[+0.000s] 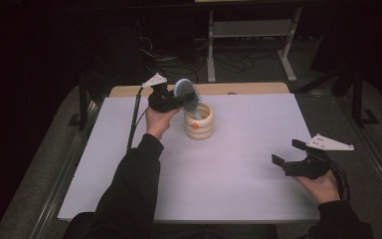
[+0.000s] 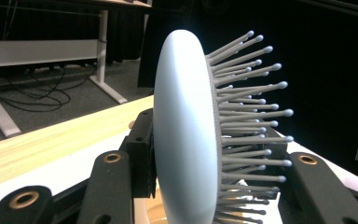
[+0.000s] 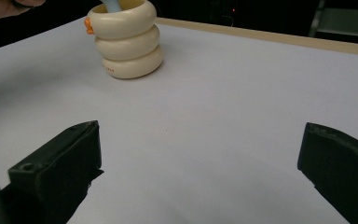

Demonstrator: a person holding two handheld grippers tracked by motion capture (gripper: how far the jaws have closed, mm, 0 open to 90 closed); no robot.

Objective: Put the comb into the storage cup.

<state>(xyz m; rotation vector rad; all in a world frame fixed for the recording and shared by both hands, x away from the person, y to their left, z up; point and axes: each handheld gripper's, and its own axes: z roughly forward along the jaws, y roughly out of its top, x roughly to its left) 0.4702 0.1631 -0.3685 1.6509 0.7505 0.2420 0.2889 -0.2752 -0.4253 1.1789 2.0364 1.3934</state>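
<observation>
Carefully, the left gripper point(image 1: 171, 102) — clamped on the hairbrush point(image 1: 185, 92) head, upper middle of the frame — should keep the handle centred in the cream holder point(image 1: 199, 124) and lower straight before releasing, while the right gripper point(image 1: 289, 153) waits wide open, empty, lower right on the worktop point(image 1: 229, 169).

A white sheet point(image 1: 219, 164) is covering the table, and a strip of pale wood point(image 1: 258, 88) is showing along its far edge. Beyond that edge a white metal frame point(image 1: 248, 30) is standing on grey carpet point(image 1: 179, 74), with black cables point(image 1: 229, 62) trailing on the floor beside its legs. Dark metal rails point(image 1: 59, 174) are running along the table's left and right sides. The room beyond the table is lying in deep shadow.
</observation>
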